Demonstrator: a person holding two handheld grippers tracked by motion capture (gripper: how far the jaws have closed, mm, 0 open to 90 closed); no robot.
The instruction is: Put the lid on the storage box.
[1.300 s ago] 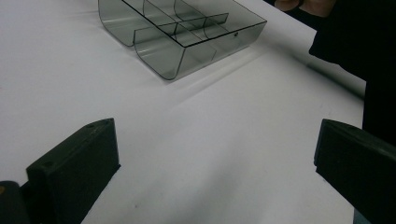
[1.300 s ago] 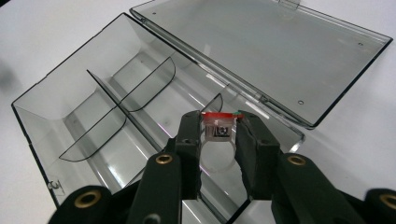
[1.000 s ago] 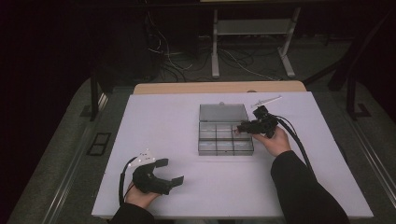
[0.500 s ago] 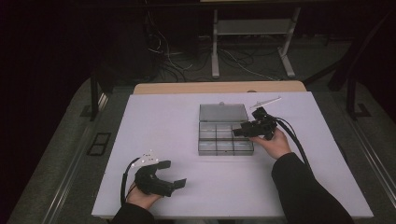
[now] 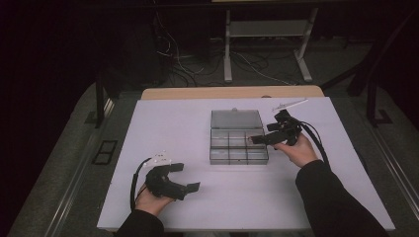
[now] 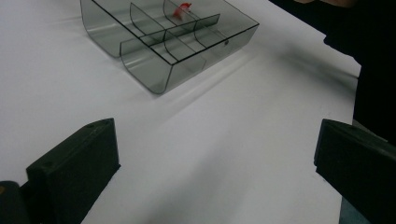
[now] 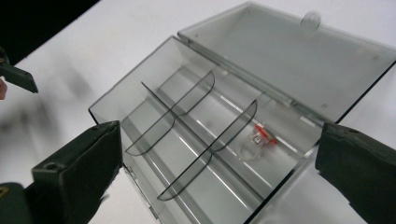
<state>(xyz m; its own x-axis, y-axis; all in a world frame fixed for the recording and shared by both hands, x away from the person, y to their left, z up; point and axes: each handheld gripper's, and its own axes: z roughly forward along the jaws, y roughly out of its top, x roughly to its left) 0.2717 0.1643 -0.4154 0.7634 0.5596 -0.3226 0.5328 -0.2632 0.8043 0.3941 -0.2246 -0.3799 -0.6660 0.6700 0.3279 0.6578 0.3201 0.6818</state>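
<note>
- My right gripper hangs over the right side of the clear compartment box; its jaws have just been opening and now stand wide apart, with nothing pressed between them.
- The box sits mid-bench, its lid folded flat behind it.
- A small clear piece with a red tip lies loose in one end compartment next to the lid hinge, below my right jaws.
- My left gripper rests near the front edge of the white bench, well apart from the box, jaws spread and empty.
</note>
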